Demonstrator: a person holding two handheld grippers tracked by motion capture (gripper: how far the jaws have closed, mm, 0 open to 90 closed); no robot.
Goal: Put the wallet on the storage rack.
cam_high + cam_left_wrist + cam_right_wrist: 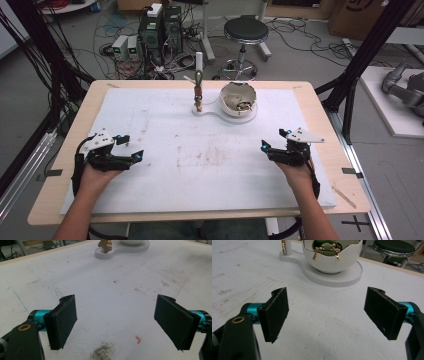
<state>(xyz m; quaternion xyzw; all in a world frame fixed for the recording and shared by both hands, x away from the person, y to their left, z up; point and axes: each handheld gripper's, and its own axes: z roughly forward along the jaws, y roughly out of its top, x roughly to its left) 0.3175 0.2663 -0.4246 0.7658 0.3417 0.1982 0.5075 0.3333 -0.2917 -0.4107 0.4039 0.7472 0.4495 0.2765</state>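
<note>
A white egg-shaped bowl (238, 99) stands on a white figure-eight base (225, 113) at the far middle of the white board; the right gripper view shows gold-coloured pieces and a green thing inside the bowl (332, 257). A thin post with a brown figure (198, 87) rises from the base's small end. My left gripper (131, 146) rests open at the near left, nothing between its pads (65, 320). At the near right my right gripper (273, 139) is open too, its jaws wide apart and facing the bowl.
The white foam board (150, 120) covers a wooden table (70, 145); brown stains mark its middle. A small orange scrap (138, 339) and a dust patch lie near my left gripper. Beyond the table are a stool (245, 32), computer boxes (160, 30) and cables.
</note>
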